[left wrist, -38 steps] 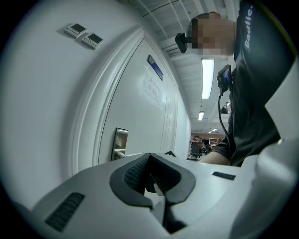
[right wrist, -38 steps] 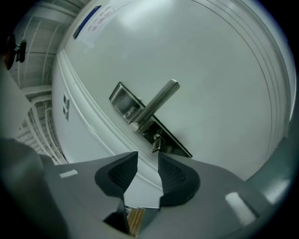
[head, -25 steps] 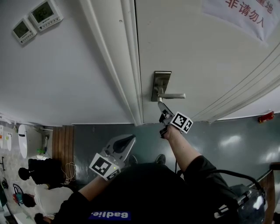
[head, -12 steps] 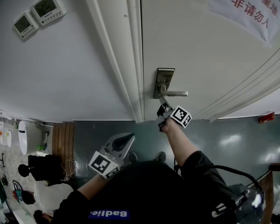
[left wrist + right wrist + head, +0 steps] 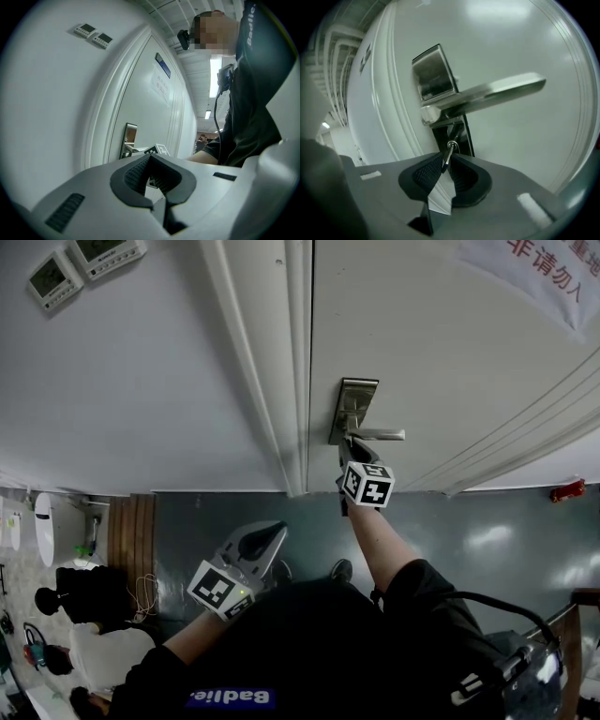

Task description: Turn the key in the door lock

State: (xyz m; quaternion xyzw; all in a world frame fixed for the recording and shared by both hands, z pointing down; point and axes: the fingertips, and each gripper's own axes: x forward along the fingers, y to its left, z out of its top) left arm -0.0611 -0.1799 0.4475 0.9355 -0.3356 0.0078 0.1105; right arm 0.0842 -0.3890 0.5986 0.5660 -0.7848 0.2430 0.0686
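Right tongs [image 5: 446,159] are clenched on the key [image 5: 451,146]. Their jaws have just been closing, and the flat metal of the key now sits pinched between the ribbed black pads at the very tips. The key stands in the keyhole in the dark lower part of the lock plate [image 5: 463,133], directly under the lever handle [image 5: 497,93], which lies level and points away from the door frame [image 5: 272,362]. From the head view, the right tongs reach up to the lock at the edge of the pale door [image 5: 450,352], and their marker cube [image 5: 367,484] faces the camera just below the handle.

Farther back, the left tongs [image 5: 274,538] are held low beside the person's dark sleeve [image 5: 309,652], well apart from the door and pointing toward it. Their jaws are pressed together at the tips with nothing between them.

Two wall control panels [image 5: 82,266] hang on the white wall beside the frame. A paper notice [image 5: 539,273] with red lettering is stuck high on the door. Grey-green floor [image 5: 234,512] shows below the threshold.
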